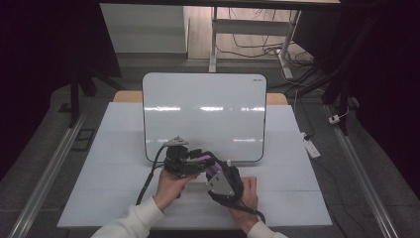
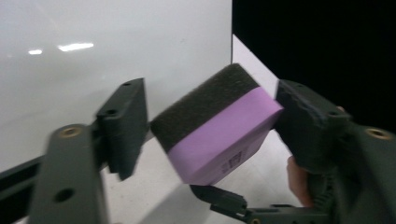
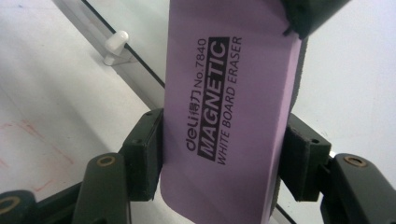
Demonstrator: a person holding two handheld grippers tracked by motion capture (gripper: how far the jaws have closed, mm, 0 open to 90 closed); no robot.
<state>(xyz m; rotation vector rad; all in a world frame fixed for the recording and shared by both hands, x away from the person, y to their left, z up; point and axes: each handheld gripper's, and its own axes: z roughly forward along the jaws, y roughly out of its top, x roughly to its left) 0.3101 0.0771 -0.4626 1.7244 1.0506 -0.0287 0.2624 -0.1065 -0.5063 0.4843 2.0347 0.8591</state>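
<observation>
right gripper (image 3: 219, 154): jaws clamped on both long sides of the purple eraser, pads pressed flat against it, so it's got a solid grip

left gripper (image 2: 210, 126): jaws spread wider than the eraser; the right-hand jaw touches the eraser's end, the other one sits just off the felt side with a small gap, so it's not squeezing it

eraser (image 3: 224, 102): purple body with dark felt on one face, label reads "deli No.7840 MAGNETIC WHITE BOARD ERASER"; it's up off the table, held between the two grippers right in front of the board's bottom edge

hands: left hand (image 1: 171, 184) and right hand (image 1: 246, 196) come in from the bottom of the high view, white sleeves, tools nearly touching

whiteboard (image 1: 204, 114): wiped clean and glossy, propped up, rounded corners

table (image 1: 119, 148): white top, board standing on it
</observation>
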